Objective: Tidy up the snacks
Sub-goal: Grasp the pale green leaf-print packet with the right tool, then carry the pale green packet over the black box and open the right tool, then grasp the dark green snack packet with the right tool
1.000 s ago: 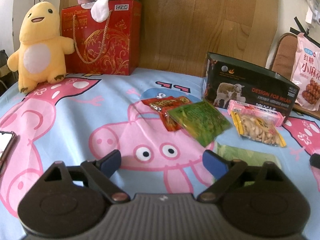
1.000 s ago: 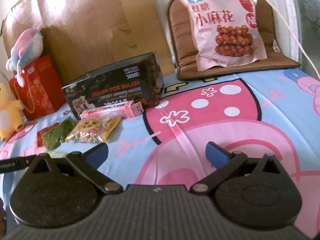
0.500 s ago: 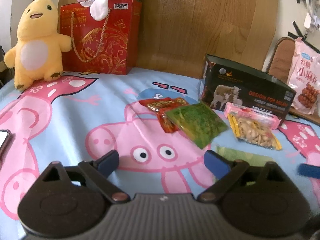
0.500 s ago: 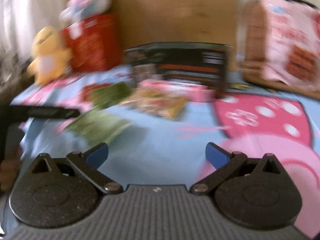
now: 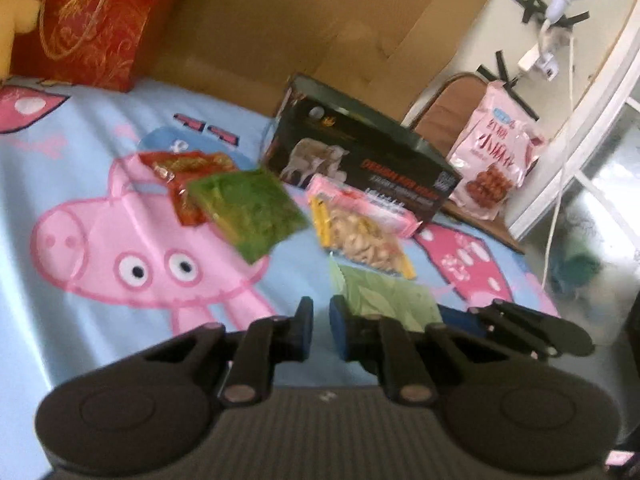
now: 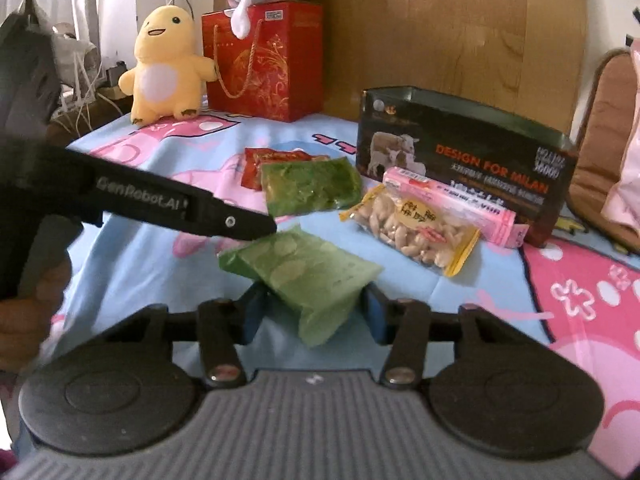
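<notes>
Snacks are spread on the bed ahead of the tongs, a light green packet (image 6: 308, 276) being flanked by the half-closing right tongs (image 6: 312, 312) for lifting, while the left tongs (image 5: 318, 330) are shut empty beside it.

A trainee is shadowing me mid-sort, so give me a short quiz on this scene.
1. True or false: the dark box holds the peanut packet.
2. What does the dark green packet partly cover?
3. Which packet sits between the fingers of the right gripper? A peanut, B light green, C dark green.
Key: 1 false, it lies in front of the box. 2 the red packet. 3 B; the jaws have just been closing around it.
</notes>
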The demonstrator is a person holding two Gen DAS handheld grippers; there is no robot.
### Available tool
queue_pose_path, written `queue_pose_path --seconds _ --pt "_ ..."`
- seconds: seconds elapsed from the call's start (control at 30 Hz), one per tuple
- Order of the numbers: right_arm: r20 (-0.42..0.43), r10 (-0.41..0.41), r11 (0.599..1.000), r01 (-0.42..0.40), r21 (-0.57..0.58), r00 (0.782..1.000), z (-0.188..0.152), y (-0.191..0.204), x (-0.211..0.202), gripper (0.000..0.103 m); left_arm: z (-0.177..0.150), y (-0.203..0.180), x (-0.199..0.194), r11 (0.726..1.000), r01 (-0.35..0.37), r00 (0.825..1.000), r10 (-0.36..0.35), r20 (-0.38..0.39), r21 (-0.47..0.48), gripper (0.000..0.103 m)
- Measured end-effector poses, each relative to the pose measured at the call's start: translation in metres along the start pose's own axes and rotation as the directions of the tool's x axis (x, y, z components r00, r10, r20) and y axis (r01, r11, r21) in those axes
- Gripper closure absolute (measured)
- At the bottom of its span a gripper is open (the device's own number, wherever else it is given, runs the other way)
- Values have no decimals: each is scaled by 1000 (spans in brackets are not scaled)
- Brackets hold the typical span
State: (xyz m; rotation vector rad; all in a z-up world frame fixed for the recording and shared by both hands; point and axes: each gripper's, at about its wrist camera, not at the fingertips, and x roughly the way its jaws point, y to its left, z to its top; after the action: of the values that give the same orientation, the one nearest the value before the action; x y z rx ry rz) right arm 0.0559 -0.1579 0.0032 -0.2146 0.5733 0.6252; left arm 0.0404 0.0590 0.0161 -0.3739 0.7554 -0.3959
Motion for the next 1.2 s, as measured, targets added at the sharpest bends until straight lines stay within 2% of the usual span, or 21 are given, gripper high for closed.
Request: queue_pose_path --seconds 0.07,0.17,0.37,0.43,0.5,0.57,0.6,0.63,0.73,0.8,0.87,0.9,0.97,1.0,1.07,1.2 --pt "27 -18 1000 19 -25 999 2 0 -8 50 7 -4 -3 999 30 999 -30 15 -11 93" --pt "78 -22 1000 22 0 997 10 -13 -16 50 30 -10 -1 998 63 997 -63 42 -5 93" --pt "172 -74 997 77 -13 982 59 -50 -4 50 106 -31 31 995 27 994 -37 102 99 92" --pt "178 -92 996 94 -1 980 78 -64 5 50 131 -34 46 993 10 993 -24 116 115 91" --pt "170 -115 993 112 29 979 97 -79 18 49 151 -37 63 991 -27 992 11 123 130 84" --pt "149 -143 989 138 44 978 111 -89 34 43 161 -36 75 989 -58 993 43 112 135 68" --pt "138 -152 988 146 51 979 115 -94 40 32 163 -34 77 989 -72 992 57 114 131 66" --pt "130 -164 986 157 57 978 118 -95 43 28 162 -28 73 990 -79 991 64 119 121 65" --pt "154 -194 979 182 86 969 113 -99 34 27 152 2 49 995 -70 987 60 148 67 58" --pt "192 -180 980 158 124 965 100 -96 20 27 140 30 31 995 -95 984 91 153 14 58" --pt "189 -79 985 48 163 979 86 -91 13 28 126 58 19 991 -117 983 124 134 -57 58" --pt "168 7 983 -38 181 986 82 -88 16 30 116 71 16 986 -137 982 147 115 -93 58" --pt "98 163 957 -181 225 982 75 -78 32 37 103 85 15 977 -160 981 173 83 -139 60" --pt "60 199 949 -208 237 978 74 -72 43 45 95 90 15 975 -154 983 167 71 -158 60" --pt "9 208 949 -204 238 978 73 -64 68 49 84 94 15 973 -145 986 158 61 -177 60" --pt "-14 177 956 -168 241 984 78 -62 104 46 73 100 24 966 -139 989 147 21 -217 61"
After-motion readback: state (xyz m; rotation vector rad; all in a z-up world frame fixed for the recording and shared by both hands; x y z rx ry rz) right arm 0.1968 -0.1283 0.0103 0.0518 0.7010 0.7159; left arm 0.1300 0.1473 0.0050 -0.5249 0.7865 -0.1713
